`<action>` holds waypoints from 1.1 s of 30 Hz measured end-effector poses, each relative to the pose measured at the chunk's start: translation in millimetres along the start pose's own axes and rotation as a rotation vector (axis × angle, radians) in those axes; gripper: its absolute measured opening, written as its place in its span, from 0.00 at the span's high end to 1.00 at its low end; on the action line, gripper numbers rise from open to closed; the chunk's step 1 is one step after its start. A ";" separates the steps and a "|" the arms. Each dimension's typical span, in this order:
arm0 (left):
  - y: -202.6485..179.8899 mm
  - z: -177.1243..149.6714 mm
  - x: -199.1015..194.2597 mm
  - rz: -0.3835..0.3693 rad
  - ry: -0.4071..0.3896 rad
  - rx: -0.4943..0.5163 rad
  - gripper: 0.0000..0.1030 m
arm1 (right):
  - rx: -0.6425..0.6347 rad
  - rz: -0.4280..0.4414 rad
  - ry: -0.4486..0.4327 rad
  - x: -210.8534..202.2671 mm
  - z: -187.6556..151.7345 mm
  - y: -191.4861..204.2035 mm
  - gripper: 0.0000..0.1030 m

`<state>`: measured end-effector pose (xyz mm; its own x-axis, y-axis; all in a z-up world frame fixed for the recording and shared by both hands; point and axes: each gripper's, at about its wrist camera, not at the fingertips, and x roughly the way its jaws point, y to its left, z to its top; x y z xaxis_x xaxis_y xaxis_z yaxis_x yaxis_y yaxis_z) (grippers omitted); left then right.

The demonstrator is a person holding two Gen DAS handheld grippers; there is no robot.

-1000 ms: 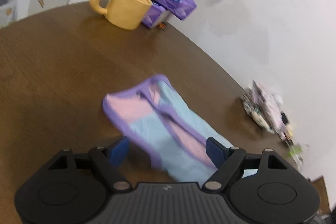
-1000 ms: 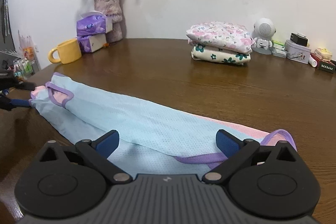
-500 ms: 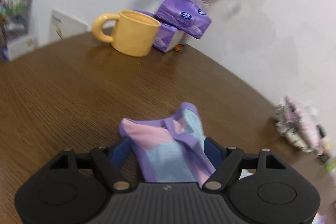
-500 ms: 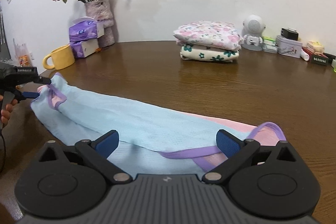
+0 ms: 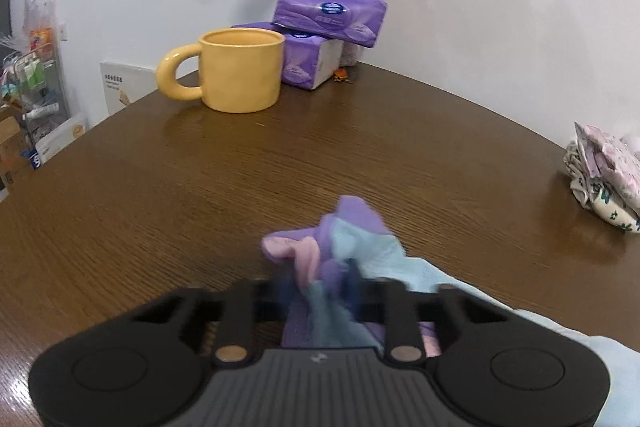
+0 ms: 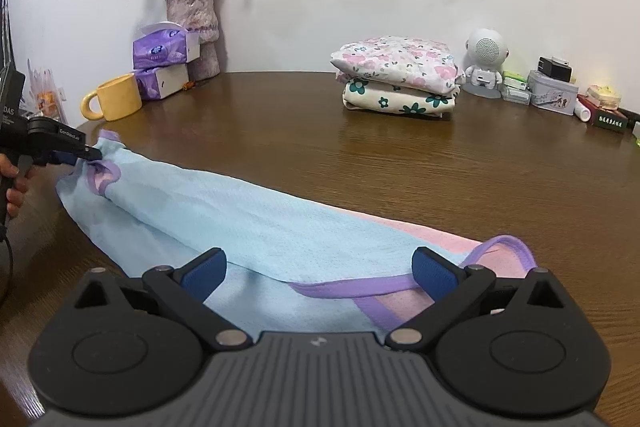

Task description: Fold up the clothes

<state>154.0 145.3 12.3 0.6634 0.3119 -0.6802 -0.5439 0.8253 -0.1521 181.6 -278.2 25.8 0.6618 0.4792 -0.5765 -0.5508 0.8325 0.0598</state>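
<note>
**Long garment stretched across a brown table**

Brown wood-grain table (image 6: 400,163) carries everything. Nearest, the right gripper (image 6: 319,269) stands wide apart, its blue pads (image 6: 434,273) over the garment (image 6: 256,223) without pinching it. That light-blue mesh piece, trimmed purple over pink, lies long and narrow, running from the near right, where a purple strap loops, to the far left. At that far end the left gripper (image 5: 320,285) is closing, bunched cloth squeezed between its jaws. Beyond sit a yellow mug (image 5: 240,71), purple tissue packs (image 5: 328,13), a vase of dried roses (image 6: 194,27) and folded floral clothes (image 6: 400,77) against the white wall.
</note>
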 end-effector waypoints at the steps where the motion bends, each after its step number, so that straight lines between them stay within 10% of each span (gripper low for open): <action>1: 0.4 -2.1 -1.3 -0.003 -0.009 -0.008 0.89 | -0.001 -0.003 0.002 0.1 0.1 -1.4 0.02; 13: -55.6 -35.1 -71.8 -0.045 -0.299 0.350 0.92 | 0.022 -0.002 0.026 5.5 -4.2 -14.3 0.02; 21: -109.7 -84.2 -74.7 -0.133 -0.248 0.628 0.88 | 0.020 0.007 0.022 4.5 -4.5 -12.2 0.02; 24: -110.8 -87.4 -75.3 -0.183 -0.218 0.616 0.74 | 0.020 0.006 0.018 2.7 -4.9 -11.7 0.02; 26: -110.3 -87.3 -77.0 -0.216 -0.202 0.601 0.48 | 0.019 0.005 0.018 1.9 -5.0 -11.4 0.02; 33: -85.1 -73.6 -106.0 -0.371 -0.173 0.536 0.37 | 0.015 -0.003 0.025 -0.1 -5.4 -10.3 0.02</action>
<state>92.2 7.4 44.6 0.8541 -0.0035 -0.5202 0.0369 0.9979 0.0539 184.5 -288.3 20.9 0.6503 0.4695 -0.5972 -0.5407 0.8383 0.0701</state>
